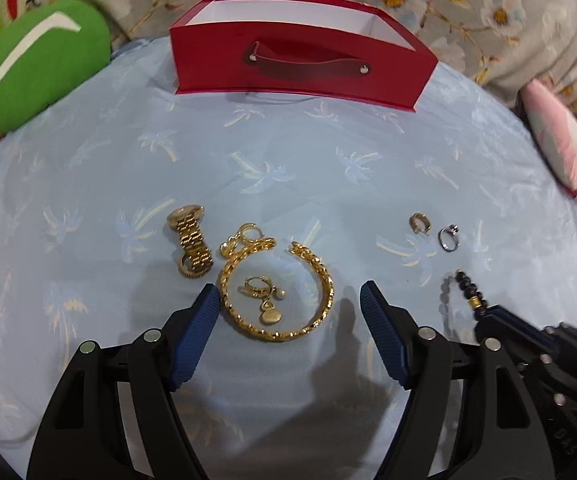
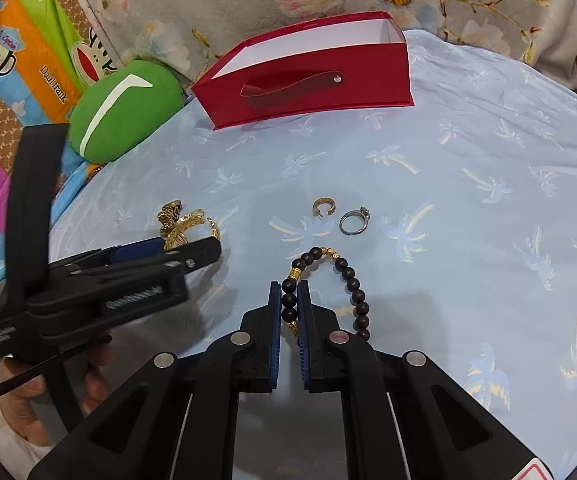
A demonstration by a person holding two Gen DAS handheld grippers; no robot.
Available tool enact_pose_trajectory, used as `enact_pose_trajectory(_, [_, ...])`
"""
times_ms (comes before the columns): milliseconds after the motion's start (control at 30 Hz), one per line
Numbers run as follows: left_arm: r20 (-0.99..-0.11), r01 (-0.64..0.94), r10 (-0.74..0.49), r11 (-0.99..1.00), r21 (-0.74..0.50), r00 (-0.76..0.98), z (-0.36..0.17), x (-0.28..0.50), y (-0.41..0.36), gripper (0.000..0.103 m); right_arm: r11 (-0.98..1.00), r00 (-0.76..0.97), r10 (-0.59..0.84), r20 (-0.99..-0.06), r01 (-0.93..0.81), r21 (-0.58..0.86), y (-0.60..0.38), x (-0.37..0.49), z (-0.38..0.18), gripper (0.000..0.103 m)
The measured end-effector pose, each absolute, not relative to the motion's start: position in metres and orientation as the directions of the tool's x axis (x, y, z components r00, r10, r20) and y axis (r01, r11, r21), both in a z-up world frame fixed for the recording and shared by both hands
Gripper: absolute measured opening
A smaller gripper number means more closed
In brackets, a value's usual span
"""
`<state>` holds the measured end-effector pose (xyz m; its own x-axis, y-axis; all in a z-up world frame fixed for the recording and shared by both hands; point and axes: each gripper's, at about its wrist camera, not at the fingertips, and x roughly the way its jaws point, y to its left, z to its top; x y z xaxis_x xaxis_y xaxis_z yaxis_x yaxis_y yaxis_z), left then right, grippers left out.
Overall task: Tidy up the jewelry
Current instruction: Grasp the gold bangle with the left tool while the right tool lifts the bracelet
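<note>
Pale blue palm-print sheet [image 1: 288, 152], floral blanket [image 1: 468, 8], perhaps a bed.

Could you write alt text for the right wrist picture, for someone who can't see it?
The right gripper is shut on a dark bead bracelet lying on a pale blue cloth. Two rings lie beyond it, and a red box stands further back.

**Jewelry count on the bed**

One red box [image 1: 300, 68] stands far beyond the fingers. One gold watch [image 1: 189, 240] and one gold bangle [image 1: 278, 292], with two gold earrings [image 1: 262, 300] in and beside it. Two rings: one gold [image 2: 323, 207], one silver [image 2: 353, 221]. One dark bead bracelet [image 2: 328, 292]. One green cushion [image 1: 36, 68].
</note>
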<state>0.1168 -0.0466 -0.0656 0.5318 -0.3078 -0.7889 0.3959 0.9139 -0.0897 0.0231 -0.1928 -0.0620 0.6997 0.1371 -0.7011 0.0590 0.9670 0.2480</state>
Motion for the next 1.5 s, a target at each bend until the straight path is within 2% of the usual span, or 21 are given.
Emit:
enact_pose_trajectory(100, [-0.789,0.399,-0.244,0.917,0.0,0.563,-0.068,0.116,-0.056,0.064,0.965,0.705,0.137,-0.696,0.064,0.255,-0.196,0.022,-0.061,0.007])
enact_pose_trajectory(167, [-0.785,0.396,-0.237,0.918,0.011,0.572,-0.068,0.116,-0.057,0.057,0.962,0.706,0.141,-0.694,0.067,0.264,-0.198,0.022,-0.061,0.007])
enact_pose_trajectory(200, [-0.784,0.393,-0.239,0.92,0.007,0.573,-0.068,0.116,-0.056,0.056,0.962,0.707,0.141,-0.693,0.068,0.265,-0.199,0.022,-0.061,0.007])
enact_pose_trajectory(333, [-0.782,0.394,-0.258,0.919,-0.017,0.568,-0.066,0.117,-0.051,0.056,0.959,0.712,0.142,-0.688,0.073,0.273,-0.201,0.021,-0.06,0.007])
enact_pose_trajectory(467, [-0.773,0.391,-0.325,0.914,-0.109,0.544,-0.06,0.115,-0.041,0.056,0.959,0.723,0.138,-0.677,0.073,0.273,-0.202,0.019,-0.055,0.007])
enact_pose_trajectory(967, [-0.686,0.388,-0.401,0.903,-0.184,0.608,0.011,0.073,0.02,0.056,0.971,0.804,0.125,-0.581,0.023,0.24,-0.186,-0.009,-0.001,0.007])
enact_pose_trajectory(1267, [-0.631,0.338,-0.336,0.933,-0.123,0.699,0.053,0.052,0.077,0.056,0.979,0.855,0.087,-0.511,0.023,0.204,-0.191,-0.03,0.041,0.007])
enact_pose_trajectory(1500, [-0.589,0.313,-0.31,0.944,-0.1,0.746,0.073,0.052,0.092,0.056,0.98,0.88,0.04,-0.472,0.057,0.19,-0.209,-0.033,0.064,0.007])
